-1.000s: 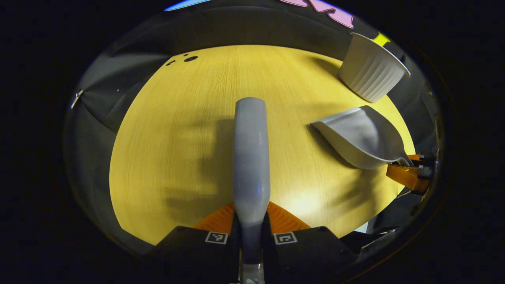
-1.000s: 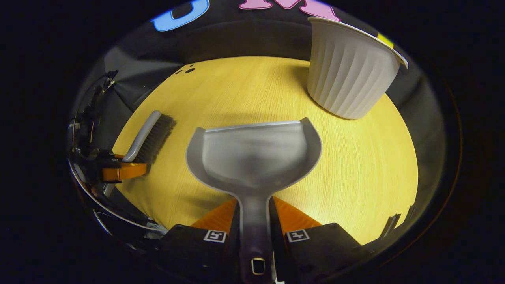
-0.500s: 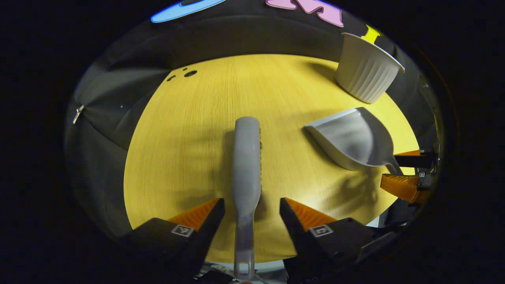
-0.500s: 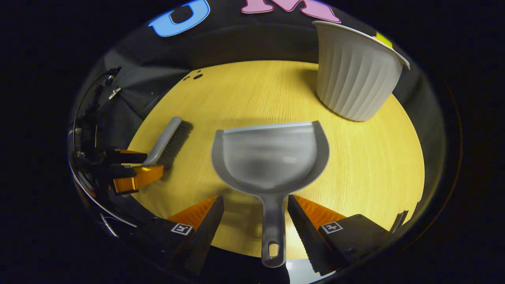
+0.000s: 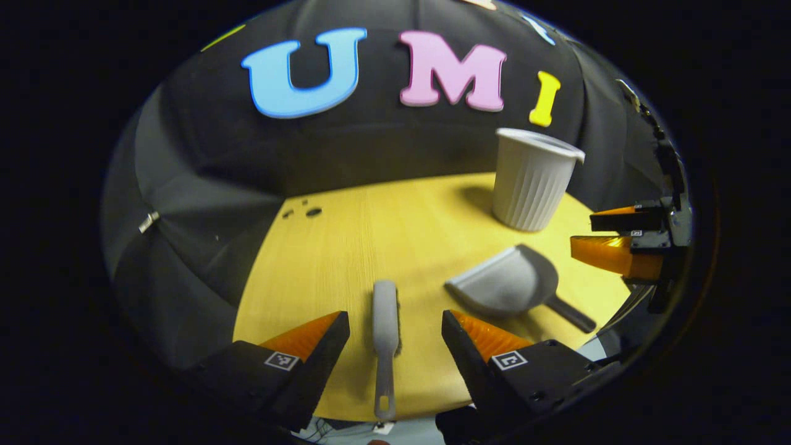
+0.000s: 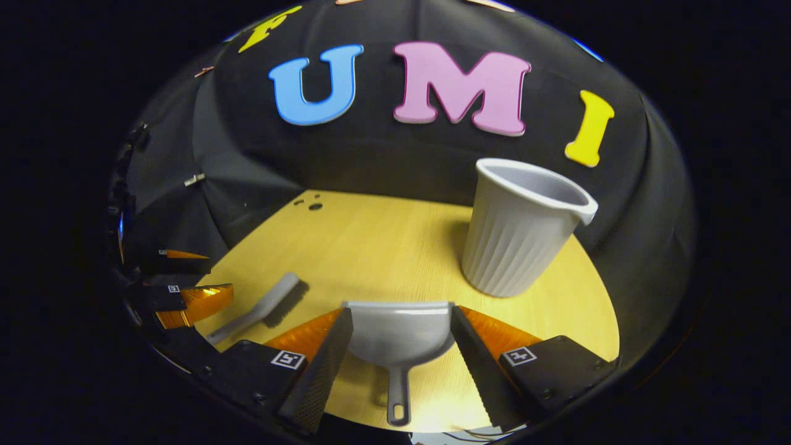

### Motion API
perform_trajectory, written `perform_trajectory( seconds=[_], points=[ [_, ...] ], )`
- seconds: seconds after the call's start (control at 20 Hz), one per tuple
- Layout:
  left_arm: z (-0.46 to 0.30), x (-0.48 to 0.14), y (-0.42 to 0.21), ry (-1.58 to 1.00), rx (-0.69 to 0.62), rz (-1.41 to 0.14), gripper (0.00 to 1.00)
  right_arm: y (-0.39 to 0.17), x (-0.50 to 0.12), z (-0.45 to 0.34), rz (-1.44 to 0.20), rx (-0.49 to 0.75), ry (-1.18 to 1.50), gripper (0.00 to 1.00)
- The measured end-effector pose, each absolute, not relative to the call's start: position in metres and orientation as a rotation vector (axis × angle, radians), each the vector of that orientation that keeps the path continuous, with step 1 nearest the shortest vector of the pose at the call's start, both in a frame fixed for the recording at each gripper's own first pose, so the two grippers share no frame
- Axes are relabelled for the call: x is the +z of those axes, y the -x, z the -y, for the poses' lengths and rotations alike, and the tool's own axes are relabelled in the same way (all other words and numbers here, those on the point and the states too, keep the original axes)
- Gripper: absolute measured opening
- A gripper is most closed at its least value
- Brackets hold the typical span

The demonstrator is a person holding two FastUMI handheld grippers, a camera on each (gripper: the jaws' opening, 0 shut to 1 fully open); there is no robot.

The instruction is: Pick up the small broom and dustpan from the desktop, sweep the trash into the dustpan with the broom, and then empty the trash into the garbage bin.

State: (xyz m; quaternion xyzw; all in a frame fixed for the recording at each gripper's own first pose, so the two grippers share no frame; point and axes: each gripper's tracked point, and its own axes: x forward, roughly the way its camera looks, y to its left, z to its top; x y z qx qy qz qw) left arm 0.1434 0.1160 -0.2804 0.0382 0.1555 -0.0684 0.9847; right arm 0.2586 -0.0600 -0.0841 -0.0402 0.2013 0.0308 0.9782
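The small grey broom lies on the yellow desktop, handle toward the near edge. My left gripper hovers above it, open, fingers wide on either side and clear of it. The grey dustpan rests flat on the desktop, handle pointing at me. My right gripper is open above it, touching nothing. From the left gripper view the dustpan lies right of the broom, with the right gripper beyond it. From the right gripper view the broom and the left gripper sit at the left.
A white ribbed garbage bin stands upright at the back right of the desktop, also in the left gripper view. Small dark holes mark the far left of the table. Black cloth walls close in behind and beside the table.
Both grippers let go: the broom and dustpan, held one second ago, now lie on the desktop. Both grippers opened, then rose and pulled back, so the wall and bin show higher.
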Motion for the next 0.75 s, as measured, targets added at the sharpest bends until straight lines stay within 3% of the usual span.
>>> perform_trajectory(
  seconds=[0.15,0.4,0.75],
  points=[
    [-0.111,-0.229,-0.135,-0.062,-0.141,-0.126,0.97,-0.252,-0.043,0.055,-0.283,0.041,0.069,0.99],
    [-0.106,-0.182,-0.113,-0.155,-0.091,0.045,0.98,-0.237,-0.002,0.045,-0.154,0.047,0.088,0.99],
    [-0.095,-0.192,-0.110,-0.077,-0.094,0.043,0.98,-0.223,0.010,0.059,-0.112,-0.011,0.084,0.98]
  ],
)
